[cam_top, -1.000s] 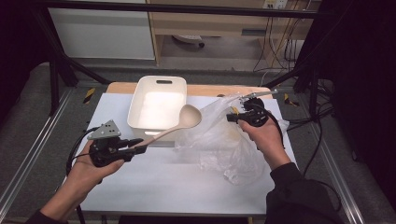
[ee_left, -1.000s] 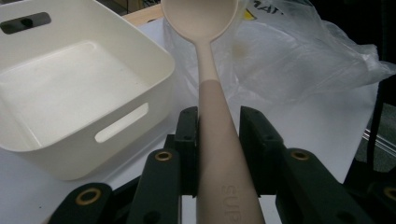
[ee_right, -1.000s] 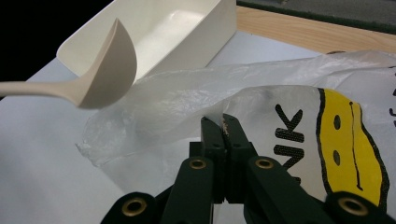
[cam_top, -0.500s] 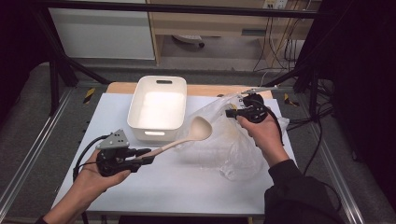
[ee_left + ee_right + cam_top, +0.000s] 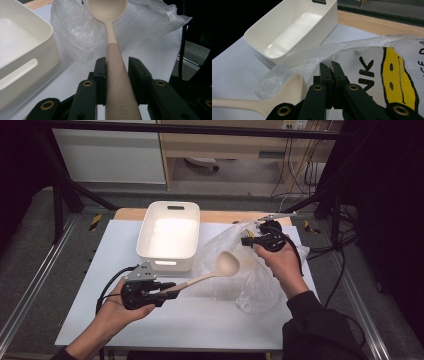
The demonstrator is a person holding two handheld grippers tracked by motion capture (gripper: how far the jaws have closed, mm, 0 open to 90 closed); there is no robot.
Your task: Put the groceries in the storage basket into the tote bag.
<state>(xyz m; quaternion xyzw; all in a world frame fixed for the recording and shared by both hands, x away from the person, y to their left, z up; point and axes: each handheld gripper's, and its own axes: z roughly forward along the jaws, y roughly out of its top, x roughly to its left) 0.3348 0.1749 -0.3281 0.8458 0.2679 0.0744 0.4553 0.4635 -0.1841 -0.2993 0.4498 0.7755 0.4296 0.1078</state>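
Left tool [image 5: 167,290] clamped on spoon [image 5: 226,265], right tool [image 5: 246,240] pinching plastic bag [image 5: 260,285]

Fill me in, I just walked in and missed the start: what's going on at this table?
A person works with two handheld grippers. The left gripper clamps the handle of a beige ladle, its bowl at the mouth of a clear plastic bag. The right gripper pinches the bag's upper edge, lifting it. An empty white bin sits behind on the white table.

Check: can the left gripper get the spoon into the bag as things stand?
Probably yes. The left gripper grips the spoon, whose bowl sits by the plastic bag; the right gripper holds the bag's edge up, nothing between.
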